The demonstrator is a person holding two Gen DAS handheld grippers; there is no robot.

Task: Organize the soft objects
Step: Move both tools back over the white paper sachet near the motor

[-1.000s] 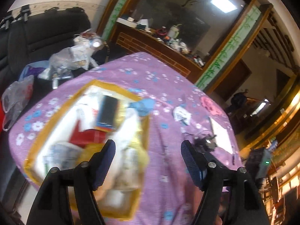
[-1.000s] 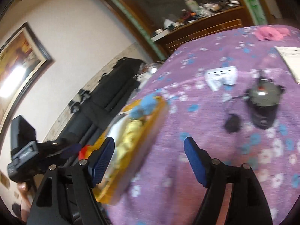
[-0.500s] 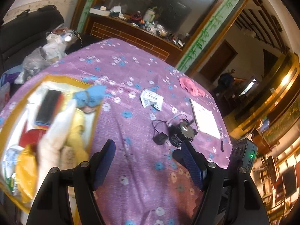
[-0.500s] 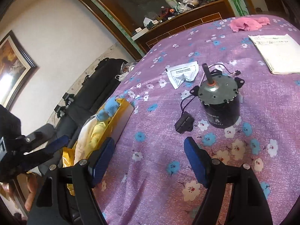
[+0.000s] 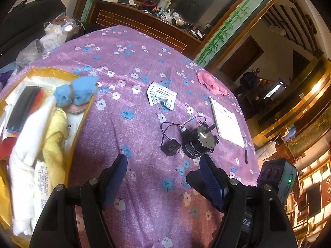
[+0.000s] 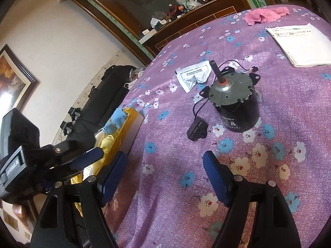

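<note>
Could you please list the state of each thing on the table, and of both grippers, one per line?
left gripper: open, empty, over bare cloth.
right gripper: open, empty.
yellow box: open-topped, filled with soft items.
blue cloth: draped over the box's corner.
pink cloth: crumpled, loose on the table.
white packet: creased, lying flat.
motor: upright, shaft up.
booklet: closed, flat.
</note>
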